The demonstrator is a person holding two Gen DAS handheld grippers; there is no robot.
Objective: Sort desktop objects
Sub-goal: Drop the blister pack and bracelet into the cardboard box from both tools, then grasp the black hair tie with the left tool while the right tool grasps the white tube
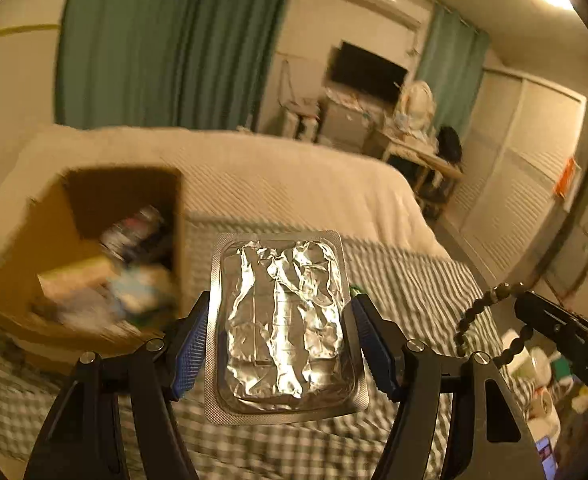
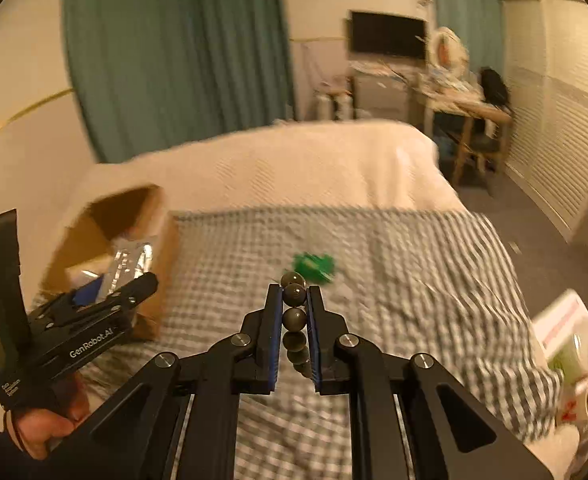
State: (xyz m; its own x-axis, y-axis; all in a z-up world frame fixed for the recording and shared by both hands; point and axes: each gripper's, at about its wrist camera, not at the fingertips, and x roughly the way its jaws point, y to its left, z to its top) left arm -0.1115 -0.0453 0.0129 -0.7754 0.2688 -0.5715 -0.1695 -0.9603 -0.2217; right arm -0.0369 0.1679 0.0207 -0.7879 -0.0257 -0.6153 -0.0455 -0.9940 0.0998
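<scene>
1. Left gripper point(image 1: 279, 312): jaws spread wide, blue pads pressed on the two long edges of a foil blister pack point(image 1: 283, 322). Pack held flat, foil side up, crinkled, clear of the checked cloth point(image 1: 406, 280) below.
2. Right gripper point(image 2: 295, 304): jaws almost fully together, clamped on a dark bead bracelet point(image 2: 294, 316). Beads lined up between the pads, one bead poking out past the tips. In the left wrist view, rest of the strand looped loose in the air beside the gripper.
3. Cardboard box point(image 1: 29, 264): open top, on the checked cloth, left of both grippers. Mixed items inside, blurred; contents not identifiable.
4. Small green object point(image 2: 314, 266): lying on the checked cloth just beyond the right gripper's tips, blurred, kind not identifiable.
5. Hand point(image 2: 49, 428) wrapped around the left gripper's handle, seen low left in the right wrist view.
6. Strong motion blur across cloth and box in both views.
</scene>
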